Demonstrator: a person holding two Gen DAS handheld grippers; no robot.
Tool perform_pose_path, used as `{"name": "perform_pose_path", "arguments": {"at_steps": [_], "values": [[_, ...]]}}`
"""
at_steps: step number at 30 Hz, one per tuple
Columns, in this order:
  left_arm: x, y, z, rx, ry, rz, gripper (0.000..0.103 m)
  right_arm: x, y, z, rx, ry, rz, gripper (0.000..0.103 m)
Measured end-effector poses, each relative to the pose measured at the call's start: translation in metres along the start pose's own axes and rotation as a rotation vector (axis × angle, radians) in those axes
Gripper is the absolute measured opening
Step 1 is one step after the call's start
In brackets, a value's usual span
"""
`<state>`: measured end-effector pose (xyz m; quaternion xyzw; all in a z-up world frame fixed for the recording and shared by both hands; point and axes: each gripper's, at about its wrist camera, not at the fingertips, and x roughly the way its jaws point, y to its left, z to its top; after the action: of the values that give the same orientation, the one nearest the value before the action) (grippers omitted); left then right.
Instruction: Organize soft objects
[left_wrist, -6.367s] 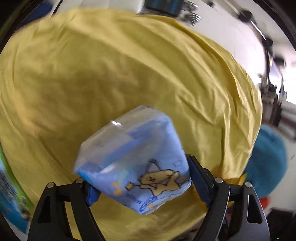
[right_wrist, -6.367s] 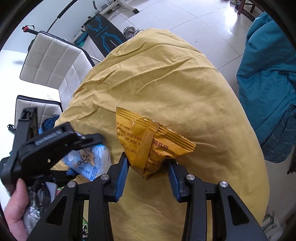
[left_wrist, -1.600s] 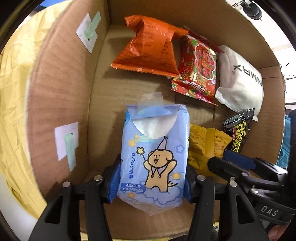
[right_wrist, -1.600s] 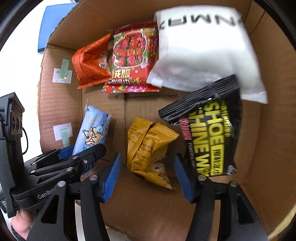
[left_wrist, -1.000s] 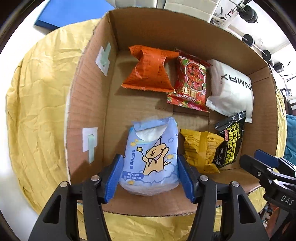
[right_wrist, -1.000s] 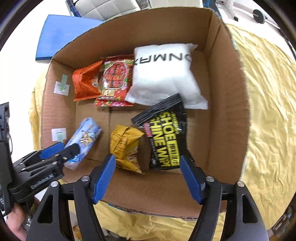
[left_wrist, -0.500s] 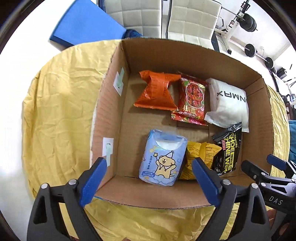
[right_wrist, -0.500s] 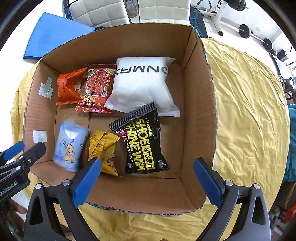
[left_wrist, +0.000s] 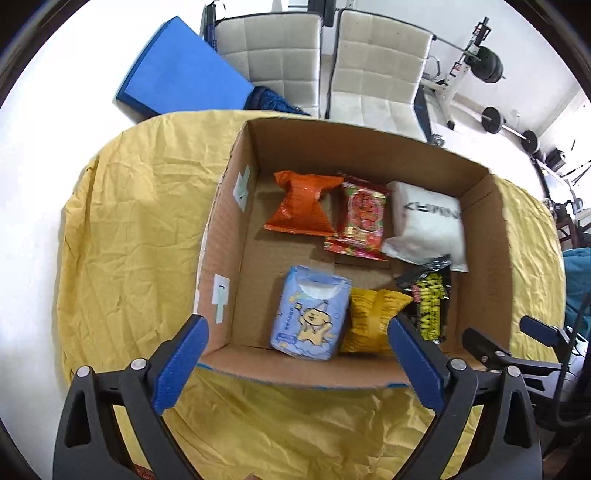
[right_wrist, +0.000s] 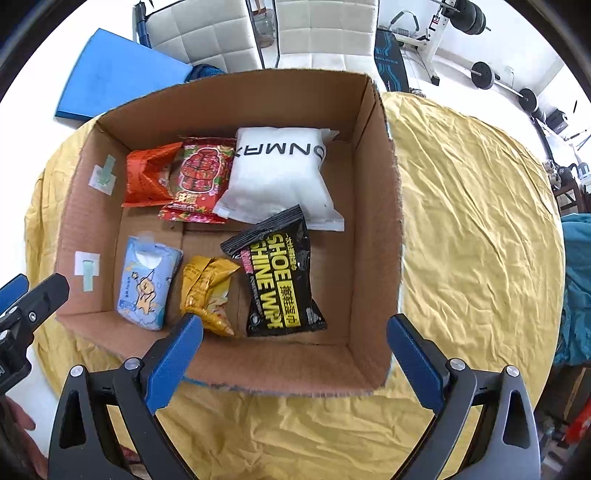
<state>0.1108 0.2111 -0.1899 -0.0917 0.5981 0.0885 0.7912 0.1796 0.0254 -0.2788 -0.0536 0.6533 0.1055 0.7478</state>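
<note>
An open cardboard box stands on a yellow cloth. On its floor lie a blue tissue pack and, beside it, a yellow snack bag. A black wipes pack, a white pack, a red pack and an orange bag lie there too. My left gripper hangs above the box's near edge, its jaws opening wide with nothing between the pads. My right gripper stands open above the near wall, holding nothing.
A blue mat and two white chairs stand behind the table. Weights and a bench are at the back right. A teal cloth lies to the right. The yellow cloth spreads bare on both sides of the box.
Both grippers let go of the tissue pack and the yellow bag inside the box, opened wide and rose above its rim. The two packs stay on the floor of the box.
</note>
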Motion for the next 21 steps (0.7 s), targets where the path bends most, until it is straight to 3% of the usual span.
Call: {"name": "perform_pose_path", "arguments": {"at_steps": [11, 21], "values": [[-0.093, -0.022, -0.026, 0.032, -0.123, -0.042, 0.099, -0.101, -0.017, -0.038, -0.014, -0.12, 0.051, 0.101], [-0.169, -0.025, -0.04, 0.002, -0.175, -0.072, 0.099, -0.201, -0.032, -0.074, -0.008, -0.248, 0.048, 0.102]]}}
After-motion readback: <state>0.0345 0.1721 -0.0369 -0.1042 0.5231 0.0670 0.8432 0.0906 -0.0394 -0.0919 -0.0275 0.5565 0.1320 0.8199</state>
